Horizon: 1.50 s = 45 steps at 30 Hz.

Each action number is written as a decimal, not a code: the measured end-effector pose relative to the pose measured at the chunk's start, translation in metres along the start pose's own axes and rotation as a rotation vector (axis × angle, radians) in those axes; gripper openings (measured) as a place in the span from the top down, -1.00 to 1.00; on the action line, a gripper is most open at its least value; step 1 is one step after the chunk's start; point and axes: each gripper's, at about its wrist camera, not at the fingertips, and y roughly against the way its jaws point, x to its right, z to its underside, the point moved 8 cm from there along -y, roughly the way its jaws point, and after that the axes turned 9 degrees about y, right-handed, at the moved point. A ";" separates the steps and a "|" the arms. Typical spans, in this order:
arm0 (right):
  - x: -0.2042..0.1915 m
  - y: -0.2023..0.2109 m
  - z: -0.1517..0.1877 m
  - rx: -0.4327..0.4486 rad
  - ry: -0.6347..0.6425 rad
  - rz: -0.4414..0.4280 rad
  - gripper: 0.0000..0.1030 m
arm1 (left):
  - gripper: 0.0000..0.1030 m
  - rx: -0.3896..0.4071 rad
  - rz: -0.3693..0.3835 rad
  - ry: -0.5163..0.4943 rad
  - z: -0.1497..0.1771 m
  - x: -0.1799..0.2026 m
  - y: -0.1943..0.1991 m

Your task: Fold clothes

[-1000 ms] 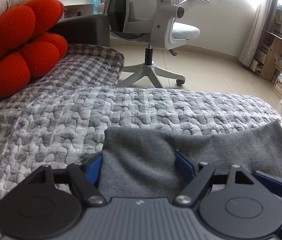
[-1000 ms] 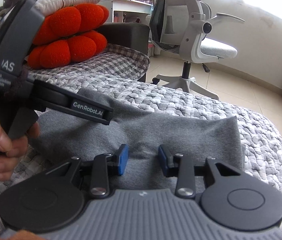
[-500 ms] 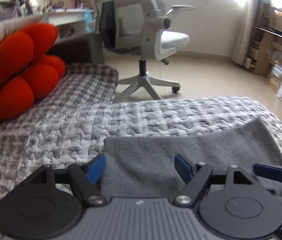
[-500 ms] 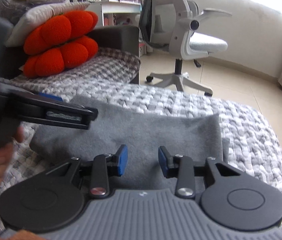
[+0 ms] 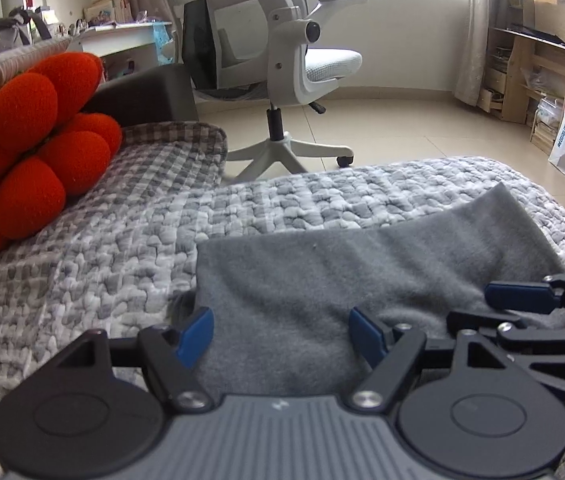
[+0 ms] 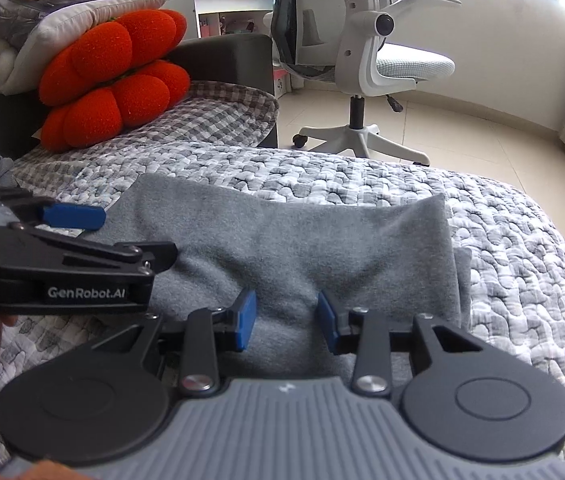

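Grey garment left folded on the quilted cover.
The left tool [image 5: 280, 334] has been drawn back with jaws spread, the right tool [image 6: 286, 322] is half-open; the grey garment [image 6: 302, 240] is gripped by neither, so another fold or smoothing is judged next.

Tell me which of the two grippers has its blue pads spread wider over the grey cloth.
The left gripper: its pads stand well apart, the right gripper's much closer together.

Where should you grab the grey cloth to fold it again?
Probably the right-hand short edge of the grey cloth, coming in from the right. It lies flat on the quilt as a wide band, and that free end could swing over to the other end.
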 end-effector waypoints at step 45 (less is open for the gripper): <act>0.003 0.001 0.005 0.005 0.034 -0.016 0.19 | -0.53 -0.063 0.023 0.172 0.021 -0.021 -0.004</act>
